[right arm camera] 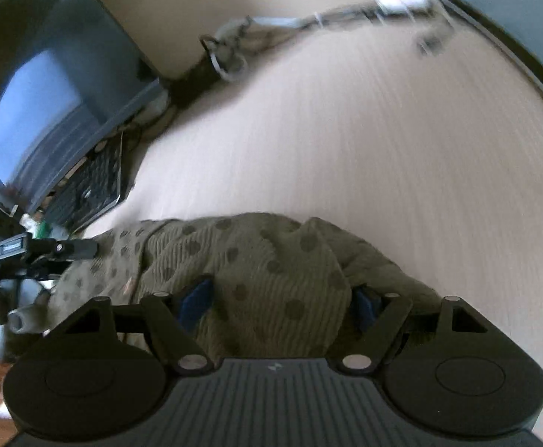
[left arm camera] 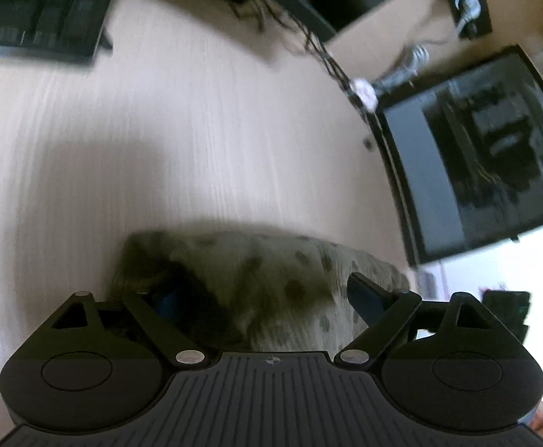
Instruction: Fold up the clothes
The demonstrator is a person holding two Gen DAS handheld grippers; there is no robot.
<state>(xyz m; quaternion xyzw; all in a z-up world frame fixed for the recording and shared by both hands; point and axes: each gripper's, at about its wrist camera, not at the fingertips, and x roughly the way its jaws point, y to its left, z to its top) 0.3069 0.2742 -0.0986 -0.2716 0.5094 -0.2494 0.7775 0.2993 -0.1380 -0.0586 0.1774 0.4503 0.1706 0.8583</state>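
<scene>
Left hand-held gripper (left arm camera: pixel 267 300): you held its jaws apart over the garment (left arm camera: pixel 256 279), gripping nothing.
Right hand-held gripper (right arm camera: pixel 282 303): jaws apart, straddling a bunched fold, likely just let go.
Table (left arm camera: pixel 196 130): carried the garment.

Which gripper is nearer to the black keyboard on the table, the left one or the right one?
Left. The keyboard lies beside the left gripper; the right gripper, over the spotted green garment, is farther away.

**No readable writing**

Nothing can be read in either view. The black device (right arm camera: pixel 5 251) at the left edge of the right wrist view bears a pale label strip, but it is too small and blurred to make out. The keyboard (left arm camera: pixel 36 7) keys are smeared by motion.
</scene>
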